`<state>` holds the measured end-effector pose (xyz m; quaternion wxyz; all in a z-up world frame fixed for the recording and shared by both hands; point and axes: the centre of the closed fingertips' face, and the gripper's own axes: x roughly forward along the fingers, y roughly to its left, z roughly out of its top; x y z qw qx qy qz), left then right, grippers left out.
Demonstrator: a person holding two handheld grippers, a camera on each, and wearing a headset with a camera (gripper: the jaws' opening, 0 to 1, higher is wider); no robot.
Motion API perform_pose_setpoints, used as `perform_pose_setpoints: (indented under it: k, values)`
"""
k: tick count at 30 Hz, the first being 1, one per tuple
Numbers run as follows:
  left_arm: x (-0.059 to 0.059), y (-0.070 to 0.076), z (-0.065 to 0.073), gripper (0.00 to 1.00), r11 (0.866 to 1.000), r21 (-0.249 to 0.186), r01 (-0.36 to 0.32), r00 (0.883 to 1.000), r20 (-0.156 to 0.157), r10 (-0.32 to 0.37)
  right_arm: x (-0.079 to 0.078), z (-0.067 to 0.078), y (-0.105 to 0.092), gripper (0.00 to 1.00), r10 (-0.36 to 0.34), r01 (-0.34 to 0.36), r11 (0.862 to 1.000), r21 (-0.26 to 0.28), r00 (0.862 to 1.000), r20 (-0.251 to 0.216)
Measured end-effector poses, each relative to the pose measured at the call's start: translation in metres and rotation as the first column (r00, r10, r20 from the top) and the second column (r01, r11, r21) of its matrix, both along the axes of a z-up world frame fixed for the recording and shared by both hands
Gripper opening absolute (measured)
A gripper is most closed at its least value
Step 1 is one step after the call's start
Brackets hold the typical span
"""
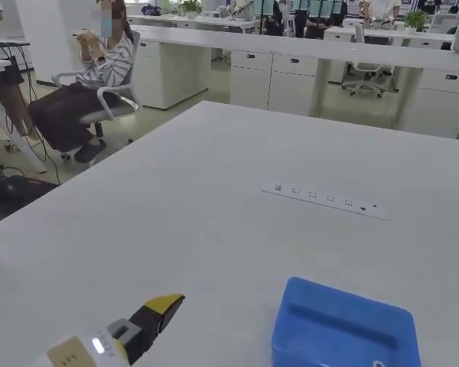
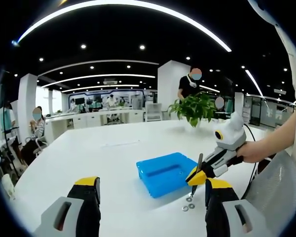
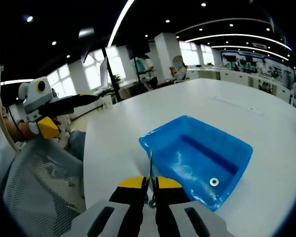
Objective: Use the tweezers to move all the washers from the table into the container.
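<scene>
Stretching wide, the white table (image 1: 199,222) gives much open room around the blue container (image 3: 197,153), which stands near the edge on the person's side. A power strip (image 1: 325,200) lies well apart behind it. The head view cuts off the container at the bottom. The left gripper (image 2: 152,181) has its jaws far apart, holding nothing. The right gripper (image 3: 152,183) presses its jaws onto the thin tweezers (image 3: 150,163); whether their tips carry something, I cannot tell. One small silver washer (image 3: 214,181) lies inside the container, and three washers (image 2: 187,203) lie on the table just beside its corner.
</scene>
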<state>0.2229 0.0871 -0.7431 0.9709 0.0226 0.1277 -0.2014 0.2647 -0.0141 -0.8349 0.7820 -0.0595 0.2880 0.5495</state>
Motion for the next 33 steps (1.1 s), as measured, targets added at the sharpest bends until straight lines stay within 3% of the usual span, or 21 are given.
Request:
perform_pose_setpoints:
  k: [6, 8, 11, 13, 16, 19, 25, 33]
  values:
    - [0.0, 0.0, -0.001, 0.89, 1.0, 0.004, -0.001, 1.0, -0.002, 0.001, -0.008, 0.001, 0.002, 0.04, 0.041, -0.04, 0.999, -0.016, 0.998, 0.047]
    - [0.0, 0.0, -0.001, 0.89, 1.0, 0.006, 0.0, 1.0, -0.003, 0.0, -0.011, 0.0, 0.003, 0.04, 0.082, -0.078, 0.996, -0.043, 0.993, 0.085]
    - [0.0, 0.0, -0.001, 0.89, 1.0, 0.006, 0.0, 1.0, -0.002, 0.0, -0.019, -0.003, 0.005, 0.04, 0.174, -0.153, 0.981, -0.118, 0.966, 0.191]
    - [0.0, 0.0, -0.001, 0.89, 1.0, 0.004, 0.001, 1.0, -0.002, -0.001, -0.017, -0.004, 0.002, 0.03, 0.156, -0.126, 0.98, -0.152, 0.967, 0.201]
    - [0.0, 0.0, 0.0, 0.88, 1.0, 0.003, -0.001, 1.0, 0.002, 0.001, -0.017, -0.001, 0.002, 0.03, 0.113, -0.091, 0.988, -0.123, 0.975, 0.189]
    - [0.0, 0.001, 0.0, 0.88, 1.0, 0.002, -0.004, 1.0, 0.001, 0.004, -0.02, 0.007, 0.002, 0.03, 0.064, -0.056, 0.996, -0.066, 0.988, 0.139]
    - [-0.001, -0.001, 0.001, 0.88, 1.0, 0.001, 0.005, 1.0, 0.004, -0.005, -0.021, 0.023, 0.0, 0.03, 0.046, -0.043, 0.999, -0.029, 0.991, 0.129]
    - [-0.002, -0.001, 0.002, 0.88, 1.0, 0.0, 0.006, 1.0, 0.004, -0.006, -0.005, 0.048, 0.003, 0.03, 0.04, -0.043, 0.999, 0.018, 0.988, 0.15]
